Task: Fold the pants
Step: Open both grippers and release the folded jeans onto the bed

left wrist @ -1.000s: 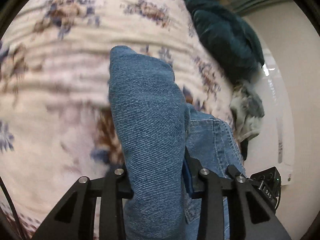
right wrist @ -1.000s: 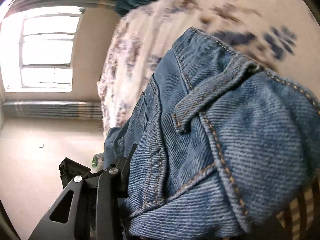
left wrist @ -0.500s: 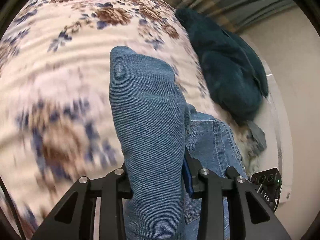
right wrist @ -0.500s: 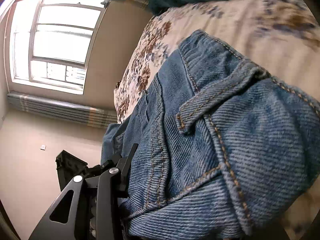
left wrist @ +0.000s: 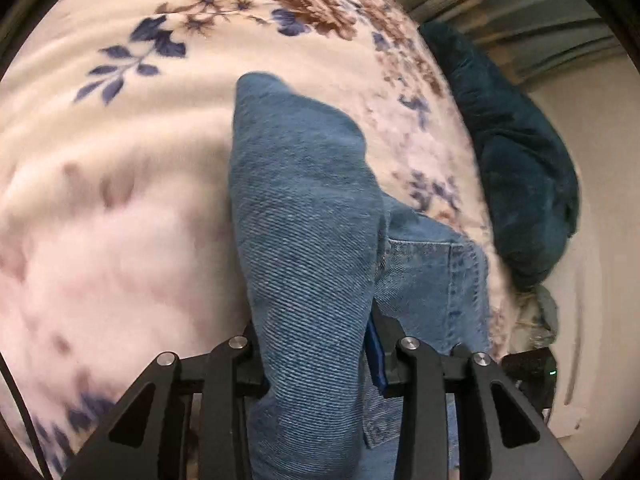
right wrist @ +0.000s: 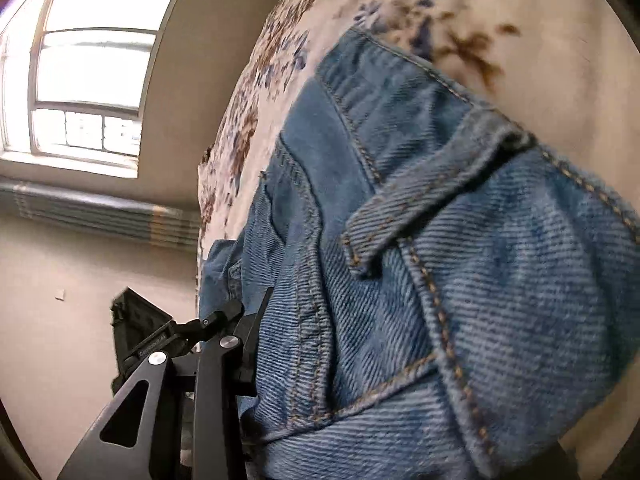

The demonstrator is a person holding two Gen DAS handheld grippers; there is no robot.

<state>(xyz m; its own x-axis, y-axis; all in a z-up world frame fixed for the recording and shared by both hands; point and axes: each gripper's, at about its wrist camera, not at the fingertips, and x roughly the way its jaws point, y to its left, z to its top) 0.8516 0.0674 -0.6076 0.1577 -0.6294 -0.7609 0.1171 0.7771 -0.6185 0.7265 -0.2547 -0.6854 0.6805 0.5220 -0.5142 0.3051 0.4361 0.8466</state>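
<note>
Each hand-held gripper, left (left wrist: 316,360) and right (right wrist: 360,360), angled downward, clamps the jeans (left wrist: 304,240).

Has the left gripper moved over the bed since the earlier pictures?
Yes. The left gripper, shut on the jeans, has come closer to the flowered blanket, and the dark green cloth has slid lower in its view.

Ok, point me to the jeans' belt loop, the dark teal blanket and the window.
belt loop (right wrist: 436,208): right wrist view, middle of the denim strap.
dark teal blanket (left wrist: 516,168): left wrist view, centre of the heap.
window (right wrist: 92,68): right wrist view, on the bright panes.
</note>
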